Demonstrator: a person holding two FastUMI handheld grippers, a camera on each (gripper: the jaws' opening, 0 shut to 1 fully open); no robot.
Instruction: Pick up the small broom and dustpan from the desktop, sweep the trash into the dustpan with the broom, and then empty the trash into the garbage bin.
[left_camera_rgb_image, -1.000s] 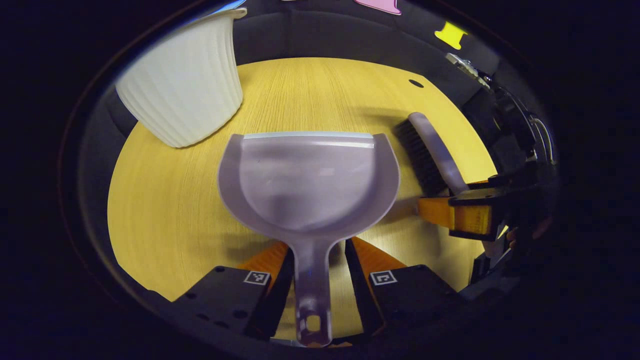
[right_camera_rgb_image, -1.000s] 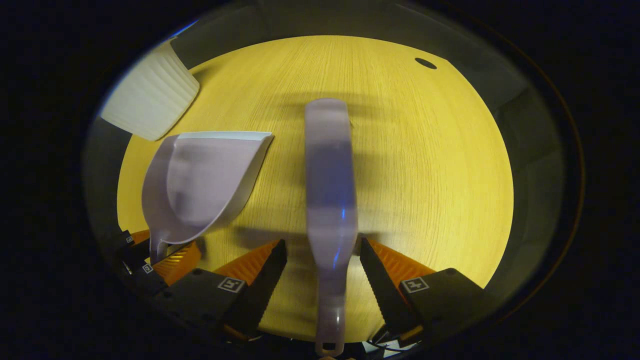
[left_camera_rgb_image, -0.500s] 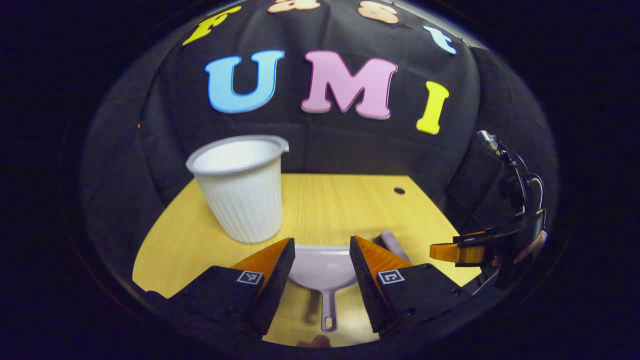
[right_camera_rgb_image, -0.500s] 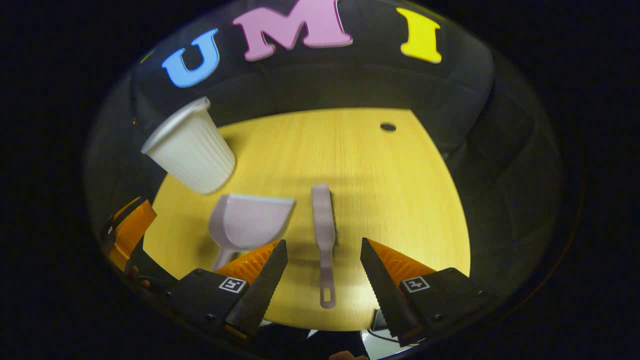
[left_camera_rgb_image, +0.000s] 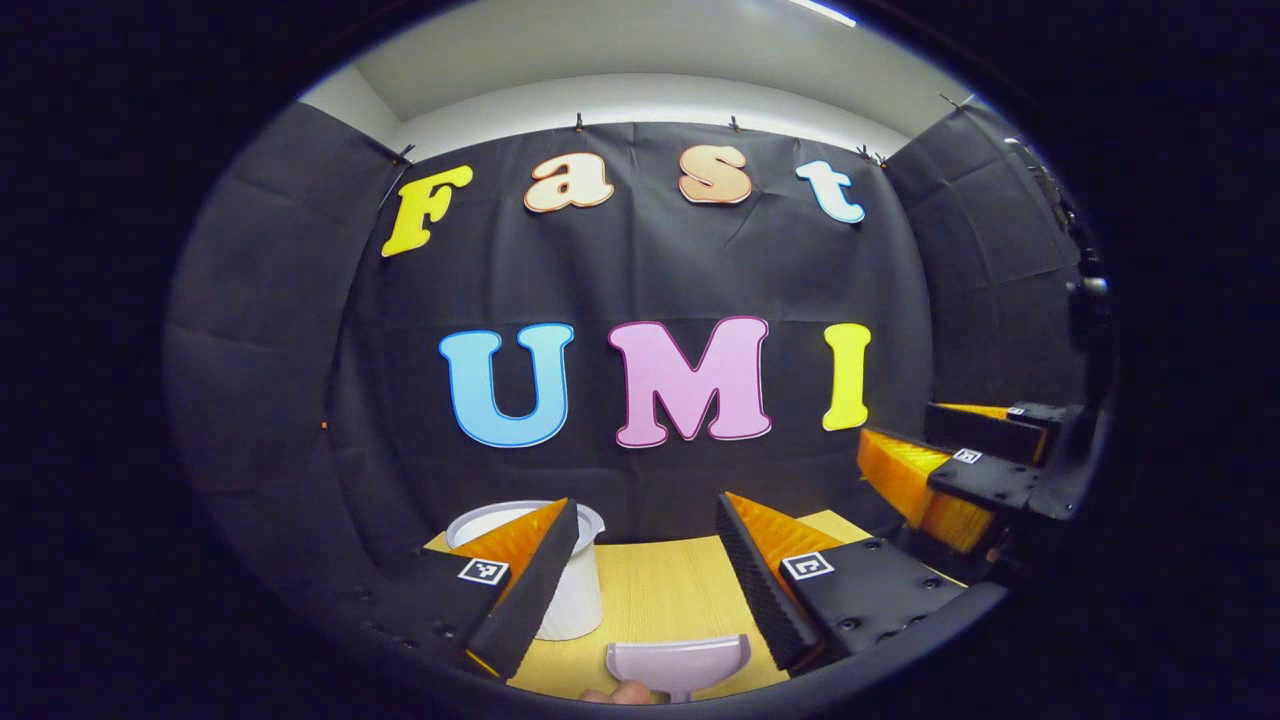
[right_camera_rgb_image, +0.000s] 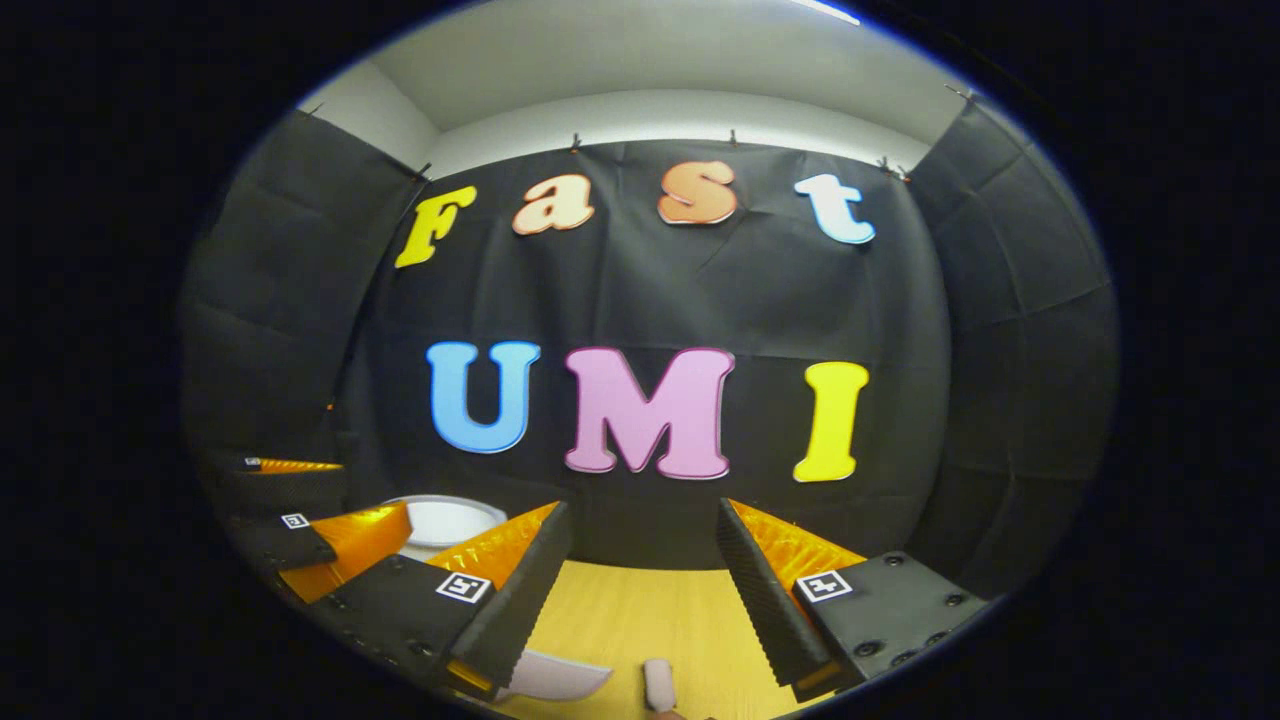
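Observation:
The lilac dustpan (left_camera_rgb_image: 680, 662) lies flat on the yellow wooden desktop (left_camera_rgb_image: 650, 590), low in the left gripper view, well below my left gripper (left_camera_rgb_image: 642, 520). That gripper is open and holds nothing. In the right gripper view the dustpan (right_camera_rgb_image: 555, 675) and the tip of the lilac broom (right_camera_rgb_image: 658, 685) lie on the desktop (right_camera_rgb_image: 640, 610) beneath my right gripper (right_camera_rgb_image: 640, 520), which is also open and holds nothing. The white ribbed garbage bin (left_camera_rgb_image: 580, 600) stands upright at the back left, partly behind my left finger. No trash is visible.
The right gripper (left_camera_rgb_image: 900, 425) hangs open at the right of the left gripper view. The left gripper (right_camera_rgb_image: 372, 488) sits at the left of the right gripper view, in front of the bin (right_camera_rgb_image: 440, 520). Black cloth walls close in the table's far side.
Both grippers have risen and tilted up from the desktop, away from the handles they straddled. The broom and dustpan stay lying on the table, now small at the bottom of the views.

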